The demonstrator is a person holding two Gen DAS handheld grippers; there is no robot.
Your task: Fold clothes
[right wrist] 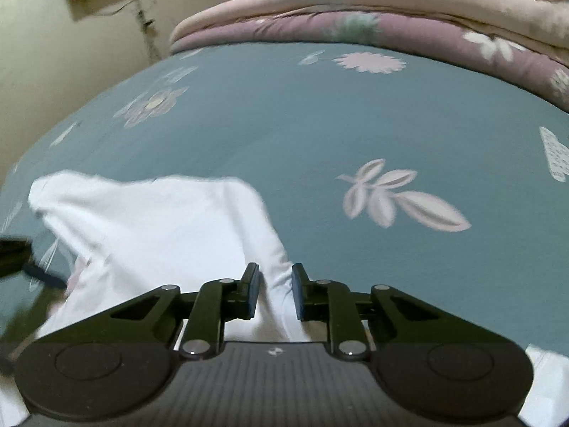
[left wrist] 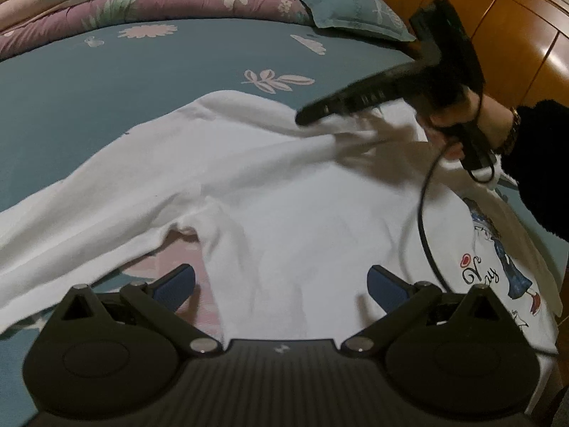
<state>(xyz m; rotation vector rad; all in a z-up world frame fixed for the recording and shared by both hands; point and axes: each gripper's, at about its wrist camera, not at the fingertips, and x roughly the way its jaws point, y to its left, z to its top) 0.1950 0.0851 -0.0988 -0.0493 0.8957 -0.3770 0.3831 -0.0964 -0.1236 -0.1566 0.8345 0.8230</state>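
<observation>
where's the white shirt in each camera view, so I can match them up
Left wrist: the white shirt spreads across the centre and lower frame.
Right wrist: it fills the lower left, running between the right gripper fingers.
Shared landmark: the pale leaf sprig on the teal bedsheet.

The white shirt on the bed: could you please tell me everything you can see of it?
The white shirt is soft, knit-looking cloth, spread rumpled over the teal floral bedsheet. A long sleeve trails toward the left of the left wrist view, and a cartoon print with lettering shows on the part at the right edge. The left gripper hovers open over its near hem. The right gripper has a ridge of the white cloth between its narrowed jaws; whether the pads press it is unclear. A hand holds that gripper above the shirt.
</observation>
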